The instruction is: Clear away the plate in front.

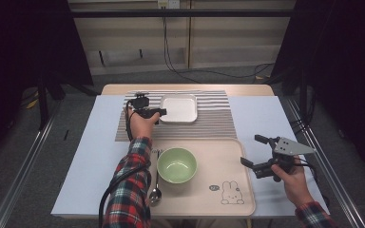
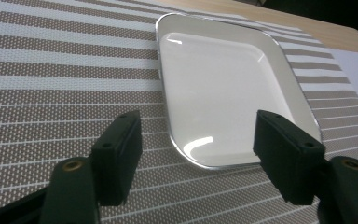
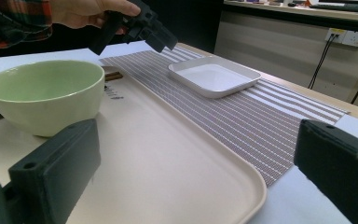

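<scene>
White plate — left tool open astride its near corner

Plate on mat, behind tray

No words, brands or numbers can be read. The beige tray carries a small printed rabbit drawing near its front right corner, beside a dark oval mark whose writing is too small to make out.
</scene>
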Action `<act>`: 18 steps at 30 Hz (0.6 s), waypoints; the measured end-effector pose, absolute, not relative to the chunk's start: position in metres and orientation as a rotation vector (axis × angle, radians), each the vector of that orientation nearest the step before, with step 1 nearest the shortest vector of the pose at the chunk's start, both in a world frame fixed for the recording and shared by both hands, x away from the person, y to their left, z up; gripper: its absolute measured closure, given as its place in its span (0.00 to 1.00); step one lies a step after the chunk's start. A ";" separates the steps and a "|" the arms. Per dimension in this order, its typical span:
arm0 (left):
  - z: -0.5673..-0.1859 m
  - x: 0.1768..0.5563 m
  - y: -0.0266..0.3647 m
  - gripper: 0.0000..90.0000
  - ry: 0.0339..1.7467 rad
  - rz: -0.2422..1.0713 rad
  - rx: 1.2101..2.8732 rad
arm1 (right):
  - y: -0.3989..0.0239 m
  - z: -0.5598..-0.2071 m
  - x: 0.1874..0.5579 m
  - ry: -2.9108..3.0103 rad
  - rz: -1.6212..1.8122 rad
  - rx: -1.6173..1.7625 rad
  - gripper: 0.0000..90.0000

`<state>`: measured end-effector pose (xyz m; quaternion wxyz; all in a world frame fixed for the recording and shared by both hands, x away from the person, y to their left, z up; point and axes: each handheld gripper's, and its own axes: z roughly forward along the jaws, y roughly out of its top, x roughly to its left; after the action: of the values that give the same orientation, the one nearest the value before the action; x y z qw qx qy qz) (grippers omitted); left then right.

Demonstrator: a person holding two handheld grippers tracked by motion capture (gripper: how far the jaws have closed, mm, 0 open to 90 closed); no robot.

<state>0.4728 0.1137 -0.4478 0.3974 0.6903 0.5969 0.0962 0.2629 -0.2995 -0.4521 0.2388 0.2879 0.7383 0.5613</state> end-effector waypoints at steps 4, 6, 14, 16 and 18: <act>-0.456 0.478 0.116 0.51 1.526 0.243 1.747 | -0.299 -0.452 0.263 2.018 1.544 0.792 0.00; -0.458 0.479 0.116 0.54 1.530 0.242 1.744 | -0.299 -0.452 0.263 2.019 1.543 0.792 0.00; -0.470 0.483 0.115 0.69 1.583 0.203 1.734 | -0.299 -0.452 0.263 2.019 1.549 0.791 0.00; -0.472 0.483 0.115 0.73 1.585 0.185 1.740 | -0.299 -0.452 0.263 2.022 1.544 0.788 0.00; -0.474 0.484 0.113 0.74 1.598 0.175 1.737 | -0.299 -0.453 0.263 2.020 1.547 0.790 0.00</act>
<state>0.4841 0.1130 -0.4744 0.3781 0.6794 0.6251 0.0685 0.2634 -0.2987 -0.4526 0.2364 0.2882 0.7366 0.5643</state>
